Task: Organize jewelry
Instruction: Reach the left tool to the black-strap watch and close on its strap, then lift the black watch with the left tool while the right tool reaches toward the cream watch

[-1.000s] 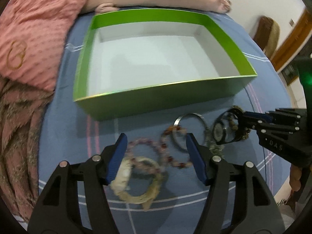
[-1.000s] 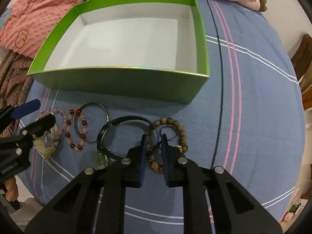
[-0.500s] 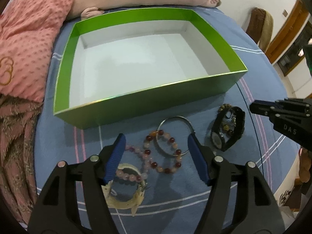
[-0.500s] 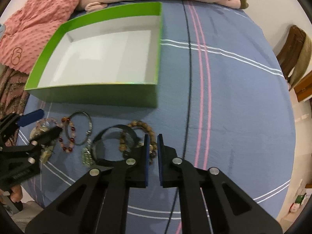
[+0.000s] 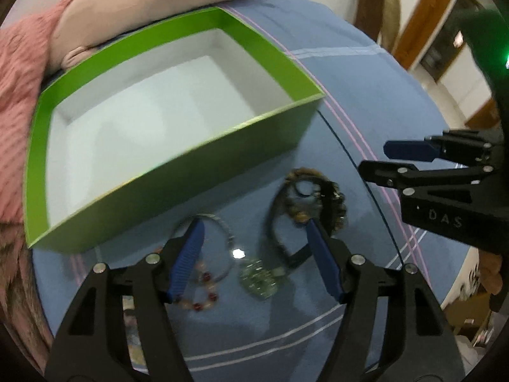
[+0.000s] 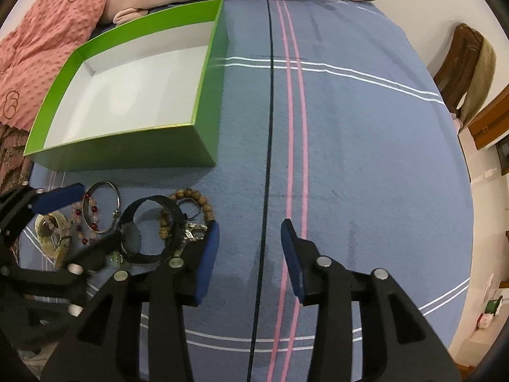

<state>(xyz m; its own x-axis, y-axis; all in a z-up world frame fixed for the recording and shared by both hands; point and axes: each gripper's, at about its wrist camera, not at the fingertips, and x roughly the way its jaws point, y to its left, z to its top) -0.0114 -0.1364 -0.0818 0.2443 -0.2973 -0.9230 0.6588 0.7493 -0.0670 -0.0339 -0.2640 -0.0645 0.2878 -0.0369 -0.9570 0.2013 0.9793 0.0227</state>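
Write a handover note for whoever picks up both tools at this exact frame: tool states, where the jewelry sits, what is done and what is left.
Left tool: open, empty, over the jewelry cluster.
Right tool: open, empty, over bare blue cloth right of the cluster.
Green box: nothing inside.
In front of the box, all on the cloth: wooden bead bracelet, black watch, metal bangle, red-and-pink bead bracelet, pale bracelet, green charm.
Done: nothing boxed.
Left: every piece goes into the box.
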